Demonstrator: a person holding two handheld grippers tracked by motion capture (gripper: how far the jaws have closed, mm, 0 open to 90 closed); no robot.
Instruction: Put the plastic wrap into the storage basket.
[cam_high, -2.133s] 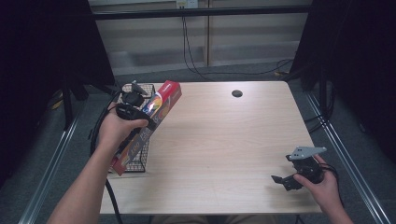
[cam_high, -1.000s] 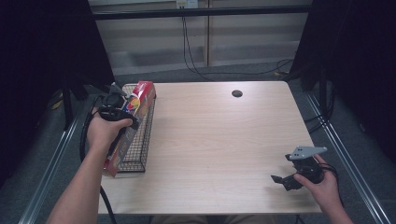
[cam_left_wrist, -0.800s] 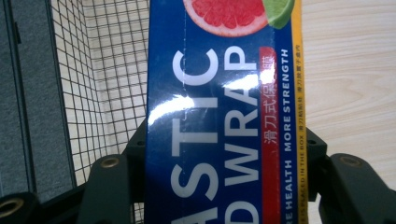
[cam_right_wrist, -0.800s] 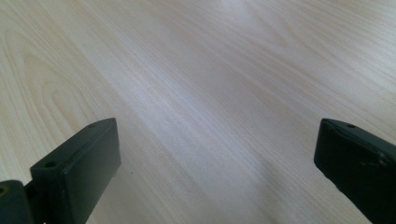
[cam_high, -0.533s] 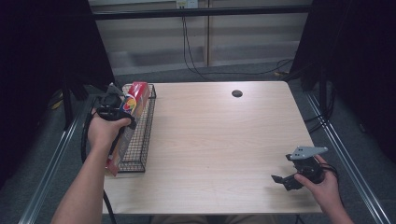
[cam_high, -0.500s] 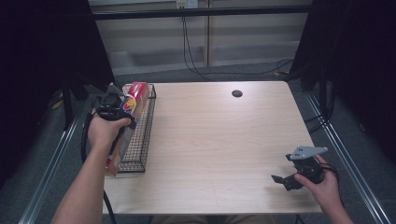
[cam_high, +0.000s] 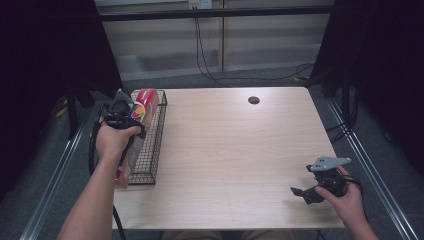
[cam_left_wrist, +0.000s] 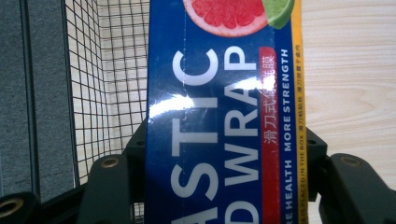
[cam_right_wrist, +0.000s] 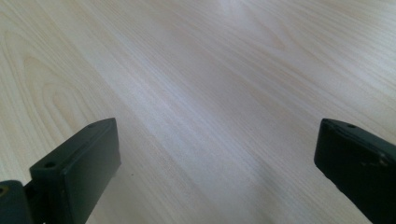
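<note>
Black wire basket (cam_high: 150, 150) stands at the left edge of the wooden table (cam_high: 225, 150), and the left hand (cam_high: 114, 142) reaches over it from the near side, its left gripper (cam_left_wrist: 219, 186) clamped on the two sides of the plastic wrap box (cam_left_wrist: 219, 116), which lies lengthwise in the basket. The right hand (cam_high: 345, 197) rests far from the basket at the near right corner, the right gripper (cam_right_wrist: 215, 163) wide open with nothing between the jaws. Two seconds ago the box was tilted above the basket's right rim; now it is lower, inside, and the right hand has not moved.

Right of the wire basket (cam_high: 152, 150) the table (cam_high: 235, 150) lies open; the plastic wrap box (cam_high: 137, 125) fills the basket's left side.
</note>
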